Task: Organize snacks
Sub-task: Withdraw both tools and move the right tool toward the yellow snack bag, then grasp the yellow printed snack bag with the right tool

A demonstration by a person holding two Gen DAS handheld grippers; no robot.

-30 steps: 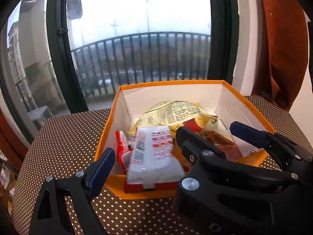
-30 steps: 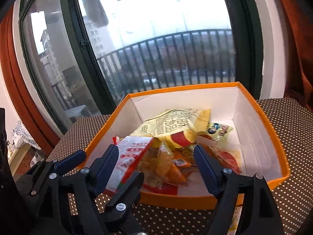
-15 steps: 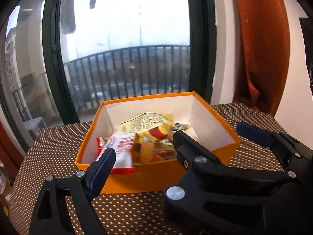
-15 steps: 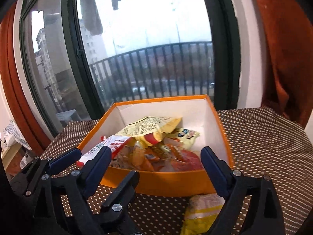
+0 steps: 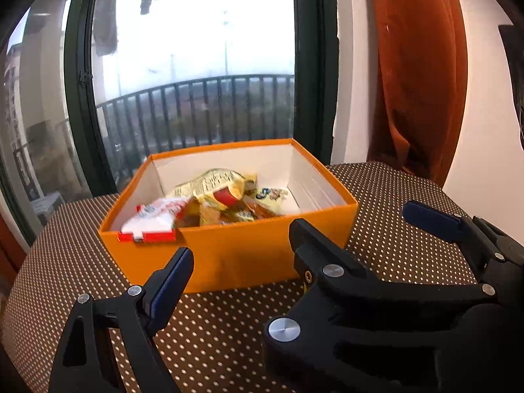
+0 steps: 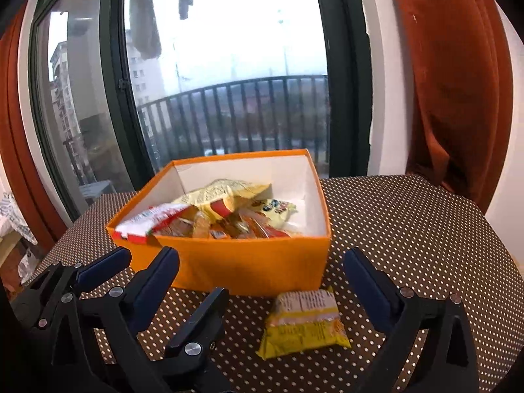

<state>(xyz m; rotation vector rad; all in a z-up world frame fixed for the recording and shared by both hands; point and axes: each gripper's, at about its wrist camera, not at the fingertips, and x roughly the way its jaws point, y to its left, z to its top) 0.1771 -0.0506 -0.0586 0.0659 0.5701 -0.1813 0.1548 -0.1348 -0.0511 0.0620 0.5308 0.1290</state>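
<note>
Our right tool [image 6: 258, 271] has just been opening and stands wide, empty; a yellow snack packet [image 6: 304, 322] lies on the counter [image 6: 409, 229] between its fingers. Our left tool [image 5: 239, 245] is open too, empty. The orange box [image 6: 249, 262] of snacks sits just ahead of both.

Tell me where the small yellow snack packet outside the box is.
In the right wrist view, the yellow packet lies flat on the dotted tablecloth, just in front of the orange box, between the open right tongs.

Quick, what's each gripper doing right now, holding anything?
Left gripper: open, holding nothing.
Right gripper: open, fingers have just been opening, nothing between them.
</note>
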